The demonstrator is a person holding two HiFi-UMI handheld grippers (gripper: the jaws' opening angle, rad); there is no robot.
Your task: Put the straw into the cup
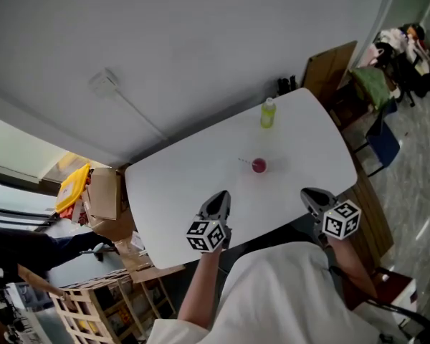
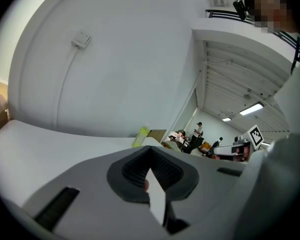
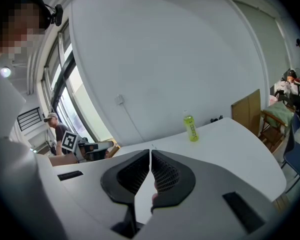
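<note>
A small pink cup stands near the middle of the white table. A thin straw lies on the table just left of it. My left gripper hovers over the table's near edge, short of the cup and to its left, jaws shut with nothing between them. My right gripper sits at the near edge to the cup's right, jaws also shut and empty. In the left gripper view the gripper hides most of the cup. A pink sliver of the cup shows below the shut right gripper.
A green bottle stands at the table's far side, also the bottle. Cardboard boxes and wooden crates crowd the floor at left. A wooden board and chairs with clothes stand at right. People stand in the background.
</note>
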